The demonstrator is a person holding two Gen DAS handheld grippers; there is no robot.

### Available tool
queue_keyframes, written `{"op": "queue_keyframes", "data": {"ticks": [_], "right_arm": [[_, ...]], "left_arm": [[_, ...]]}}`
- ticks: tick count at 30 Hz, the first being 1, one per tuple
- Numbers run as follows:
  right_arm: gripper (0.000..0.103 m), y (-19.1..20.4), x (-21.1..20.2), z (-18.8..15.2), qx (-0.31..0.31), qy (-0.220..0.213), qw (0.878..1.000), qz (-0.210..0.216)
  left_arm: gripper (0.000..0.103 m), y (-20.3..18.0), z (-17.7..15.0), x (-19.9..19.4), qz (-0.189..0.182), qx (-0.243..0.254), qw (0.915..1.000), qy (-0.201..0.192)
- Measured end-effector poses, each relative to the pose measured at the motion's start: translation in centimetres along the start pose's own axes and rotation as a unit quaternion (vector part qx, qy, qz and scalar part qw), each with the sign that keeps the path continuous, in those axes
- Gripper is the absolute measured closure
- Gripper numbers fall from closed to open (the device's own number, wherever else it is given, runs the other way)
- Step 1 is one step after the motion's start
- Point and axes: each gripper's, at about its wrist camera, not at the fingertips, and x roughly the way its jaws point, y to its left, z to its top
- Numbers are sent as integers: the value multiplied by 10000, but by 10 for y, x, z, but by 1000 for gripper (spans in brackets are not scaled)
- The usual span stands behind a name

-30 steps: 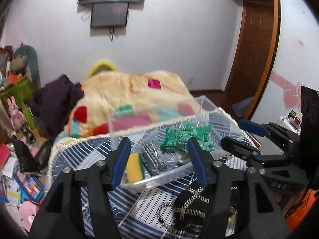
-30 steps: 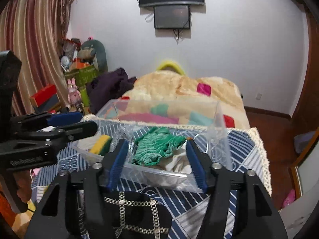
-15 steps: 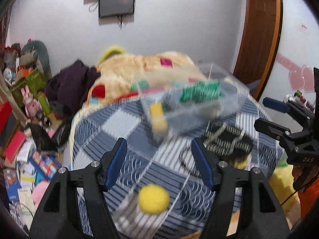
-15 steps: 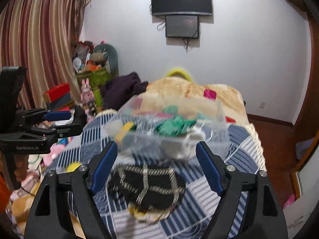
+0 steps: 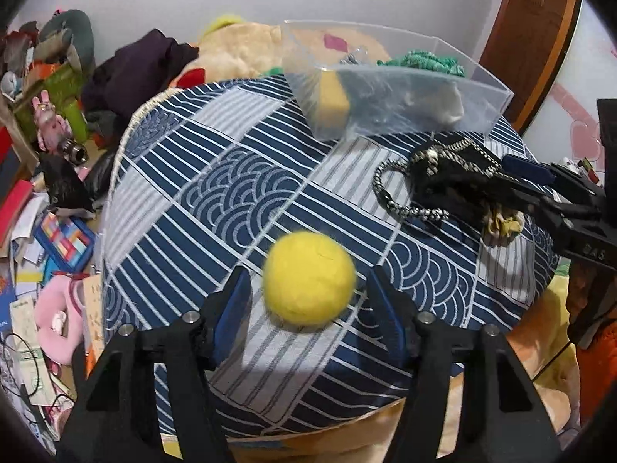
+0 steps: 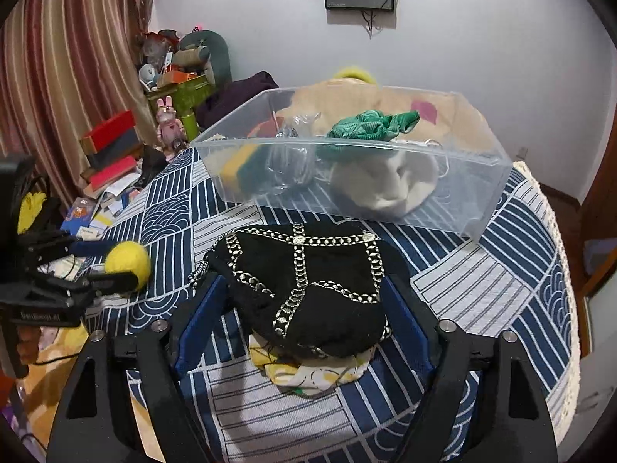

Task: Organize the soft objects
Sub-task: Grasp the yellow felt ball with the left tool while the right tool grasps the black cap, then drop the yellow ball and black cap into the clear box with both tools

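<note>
I am lining up two pickups for the clear bin [image 6: 347,177]. My left gripper [image 5: 308,289] sits low, jaws wide around the yellow ball [image 5: 308,278], not touching I think. My right gripper [image 6: 304,305] straddles the black chain-trimmed pouch [image 6: 308,285], equally spread, holding nothing. Next I must close both, then lift toward the bin.

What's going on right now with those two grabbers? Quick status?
Left gripper open, straddling yellow ball. Right gripper open around black bag. Bin behind, nothing blocking.
</note>
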Motion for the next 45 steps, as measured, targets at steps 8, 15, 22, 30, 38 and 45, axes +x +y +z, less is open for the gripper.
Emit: {"op": "queue_keyframes", "data": {"ticks": [8,15,22,30,38,45], "right_arm": [[70,-4,0,-5,11,94,9999,71],[81,-18,-24,1,310,-317,9990,45],[81,-24,-60,19,373,-915,9951,-25],[81,-32,-90,47,439,-1604,9859,-212],[81,-43,-88,74,514,-1901,9797,-376],[81,-48,-65,87,567,-1827,9806,-424]], "left_arm": [[59,-10,3,-1,-100,104,9998,-128],[59,-21,21,-22,-22,296,9980,-565],[59,-25,55,-47,-172,256,9927,-1167],[59,-30,95,-67,-200,220,9836,-1777],[59,-36,134,-66,-301,182,9770,-2101],[59,-44,155,-41,-370,192,9784,-2025]]}}
